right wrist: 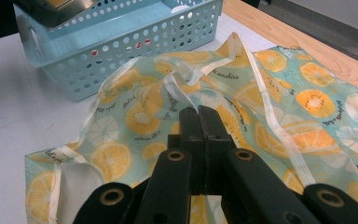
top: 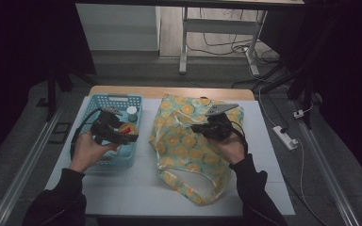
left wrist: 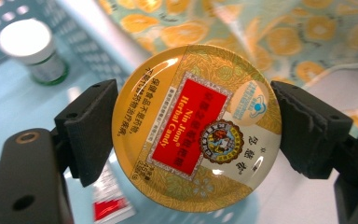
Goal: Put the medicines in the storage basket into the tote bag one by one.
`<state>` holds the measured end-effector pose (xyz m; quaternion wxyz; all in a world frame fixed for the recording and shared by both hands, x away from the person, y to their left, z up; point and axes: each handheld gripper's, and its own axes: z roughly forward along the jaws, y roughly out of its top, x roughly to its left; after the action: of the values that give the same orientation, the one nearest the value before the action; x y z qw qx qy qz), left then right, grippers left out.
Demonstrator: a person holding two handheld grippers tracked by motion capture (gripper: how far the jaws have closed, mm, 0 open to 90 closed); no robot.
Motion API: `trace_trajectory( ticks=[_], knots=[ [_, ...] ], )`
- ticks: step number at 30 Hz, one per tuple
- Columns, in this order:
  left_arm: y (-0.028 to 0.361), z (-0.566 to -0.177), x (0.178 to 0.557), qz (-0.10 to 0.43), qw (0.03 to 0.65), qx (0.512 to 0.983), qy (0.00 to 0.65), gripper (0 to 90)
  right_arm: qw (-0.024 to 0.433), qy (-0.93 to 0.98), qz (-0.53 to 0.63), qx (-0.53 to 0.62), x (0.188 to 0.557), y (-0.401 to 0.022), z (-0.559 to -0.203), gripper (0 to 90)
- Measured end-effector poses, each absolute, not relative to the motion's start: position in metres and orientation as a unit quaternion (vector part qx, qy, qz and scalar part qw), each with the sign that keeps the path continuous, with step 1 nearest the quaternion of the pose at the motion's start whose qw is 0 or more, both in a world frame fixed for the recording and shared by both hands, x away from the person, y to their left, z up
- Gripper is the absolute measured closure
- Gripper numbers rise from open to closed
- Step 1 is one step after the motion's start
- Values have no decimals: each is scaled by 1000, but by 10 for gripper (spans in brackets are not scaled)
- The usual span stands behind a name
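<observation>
Looking down from the high view, the left gripper (top: pixel 122 136) sits over the blue basket (top: pixel 104 100) at the left of the white tabletop (top: pixel 136 188), with a small white-capped bottle (top: pixel 132 113) standing in the basket's far right corner. The right gripper (top: pixel 199 127) rests on the orange-print bag (top: pixel 188 165) that lies spread in the middle of the tabletop, just beside the basket; the person's hands come in from the bottom, each around one gripper. In the left gripper view, the jaws clamp a round yellow candy tin (left wrist: pixel 196 128) by its rim, one pad (left wrist: pixel 92 133) pressing on each side, the lid with its red label facing the camera. Behind the tin lie the basket floor (left wrist: pixel 9 98), the bottle (left wrist: pixel 30 49) at upper left, a red-and-white packet (left wrist: pixel 112 200) low down, and the bag (left wrist: pixel 279 32) beyond the basket wall. In the right gripper view, the jaws stand fully closed, pads together, at the bag's fabric (right wrist: pixel 135 121) near a white strap (right wrist: pixel 177 88); whether a fold of cloth is pinched between them cannot be told. The basket (right wrist: pixel 121 51) stands behind the bag on the tabletop (right wrist: pixel 18 107), whose wooden edge shows at upper right.
</observation>
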<state>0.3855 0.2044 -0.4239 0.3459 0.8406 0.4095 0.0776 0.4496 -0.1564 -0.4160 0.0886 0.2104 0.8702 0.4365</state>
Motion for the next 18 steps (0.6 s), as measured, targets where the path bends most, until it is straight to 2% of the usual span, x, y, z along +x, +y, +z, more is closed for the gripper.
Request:
trace_trajectory(
  ticks=[18],
  knots=[
    [145,-422,372,57,357,869,339,205,89,869,439,213,450,-156,-417,899]
  ],
)
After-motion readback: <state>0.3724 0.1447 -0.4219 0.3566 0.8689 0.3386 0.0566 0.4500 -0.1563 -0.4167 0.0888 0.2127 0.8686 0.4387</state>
